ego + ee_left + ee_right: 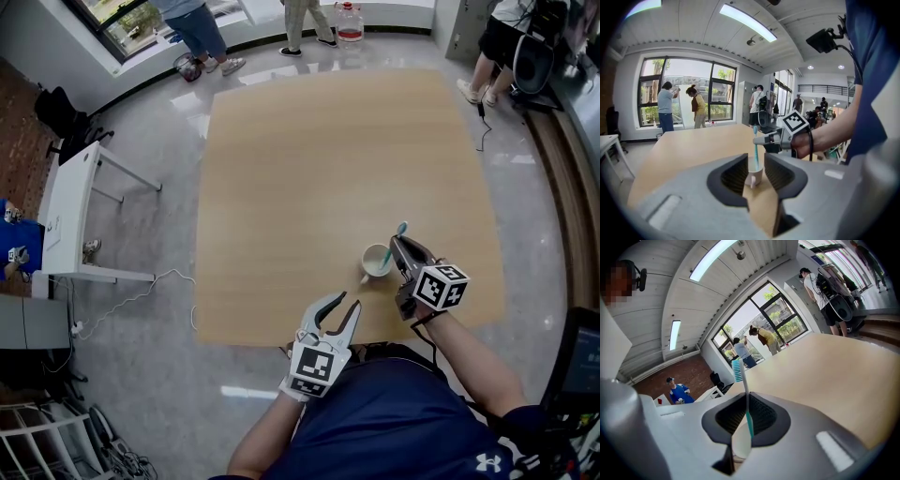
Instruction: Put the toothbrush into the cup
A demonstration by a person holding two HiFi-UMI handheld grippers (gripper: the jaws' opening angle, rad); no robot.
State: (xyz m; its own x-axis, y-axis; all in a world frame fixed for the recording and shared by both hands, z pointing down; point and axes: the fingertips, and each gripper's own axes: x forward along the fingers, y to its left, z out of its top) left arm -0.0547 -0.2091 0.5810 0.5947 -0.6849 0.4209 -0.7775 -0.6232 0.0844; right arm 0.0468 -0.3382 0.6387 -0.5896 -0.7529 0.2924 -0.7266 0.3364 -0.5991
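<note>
Right gripper [399, 244] clamps toothbrush [401, 231] upright, likely to slot it into cup [377, 262]; left gripper [345, 303], seven o'clock, gapes empty

1. A light wooden table [328, 159] fills the middle.
2. A white desk [70, 211] stands at nine o'clock of it.
3. A white cable [131, 300] trails over the grey floor [169, 394] at eight o'clock.
4. A water jug [349, 22] stands at twelve o'clock.
</note>
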